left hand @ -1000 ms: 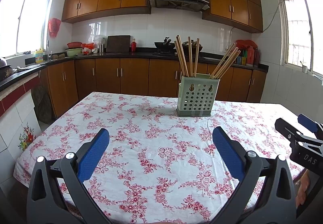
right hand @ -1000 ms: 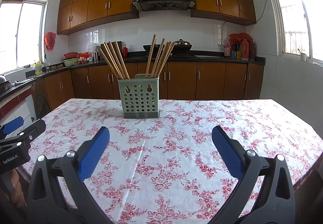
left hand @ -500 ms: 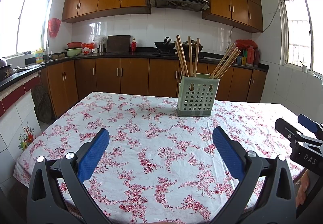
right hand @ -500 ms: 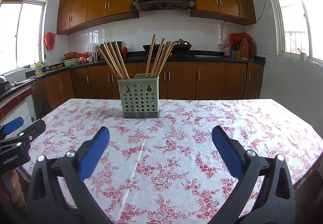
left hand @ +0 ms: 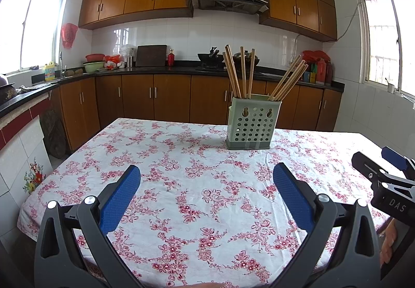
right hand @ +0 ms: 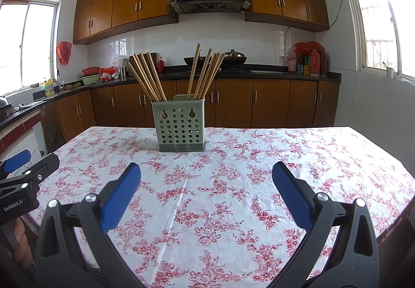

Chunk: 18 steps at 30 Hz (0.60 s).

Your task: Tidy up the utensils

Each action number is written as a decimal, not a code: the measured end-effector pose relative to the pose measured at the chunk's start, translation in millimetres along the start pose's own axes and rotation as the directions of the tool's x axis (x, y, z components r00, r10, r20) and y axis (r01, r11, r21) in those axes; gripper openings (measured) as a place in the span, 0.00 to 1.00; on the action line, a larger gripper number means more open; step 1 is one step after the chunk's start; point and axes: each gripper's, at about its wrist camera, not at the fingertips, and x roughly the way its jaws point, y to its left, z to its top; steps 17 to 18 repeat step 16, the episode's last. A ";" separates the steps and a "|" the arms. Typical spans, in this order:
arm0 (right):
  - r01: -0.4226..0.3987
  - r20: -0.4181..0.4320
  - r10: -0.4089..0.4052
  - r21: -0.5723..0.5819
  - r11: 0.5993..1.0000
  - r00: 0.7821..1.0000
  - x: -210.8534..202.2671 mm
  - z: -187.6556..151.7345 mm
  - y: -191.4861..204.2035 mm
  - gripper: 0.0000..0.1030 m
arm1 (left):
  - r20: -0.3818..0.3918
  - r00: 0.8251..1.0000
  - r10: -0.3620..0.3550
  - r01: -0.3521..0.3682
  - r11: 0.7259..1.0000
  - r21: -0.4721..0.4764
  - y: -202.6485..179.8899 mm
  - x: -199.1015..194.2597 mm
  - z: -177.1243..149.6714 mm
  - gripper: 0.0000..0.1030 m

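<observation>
A pale green perforated utensil holder (left hand: 251,123) stands upright on the floral tablecloth (left hand: 181,184); it also shows in the right wrist view (right hand: 180,126). Two bunches of wooden chopsticks (left hand: 240,71) stick up from it, one bunch per side (right hand: 146,76). My left gripper (left hand: 206,174) is open and empty, over the near part of the table. My right gripper (right hand: 206,171) is open and empty, facing the holder from well short of it. Each gripper shows at the edge of the other's view (left hand: 384,176) (right hand: 23,176).
The table's left edge (left hand: 64,166) drops to a tiled floor. Kitchen counter (left hand: 155,70) with bowls, bottles and a wok (left hand: 210,56) runs along the far wall under wooden cabinets. Windows are on both sides.
</observation>
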 end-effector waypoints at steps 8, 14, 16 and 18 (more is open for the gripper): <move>0.001 0.000 -0.001 0.001 1.000 1.000 0.0 0.4 1.0 0.96 | 0.005 1.000 -0.002 0.002 1.000 0.003 1.2 -1.1 -1.0 0.98; 0.001 0.000 -0.001 0.002 1.000 1.000 0.1 0.5 0.5 0.96 | 0.004 1.000 -0.003 0.003 1.000 0.006 1.7 -0.9 0.5 0.98; 0.001 0.000 -0.001 0.002 1.000 1.000 0.1 0.4 0.5 0.96 | 0.004 1.000 -0.003 0.003 1.000 0.006 1.6 -1.0 0.5 0.98; 0.001 0.000 -0.001 0.002 1.000 1.000 0.1 0.4 0.5 0.96 | 0.004 1.000 -0.003 0.003 1.000 0.006 1.6 -1.0 0.5 0.98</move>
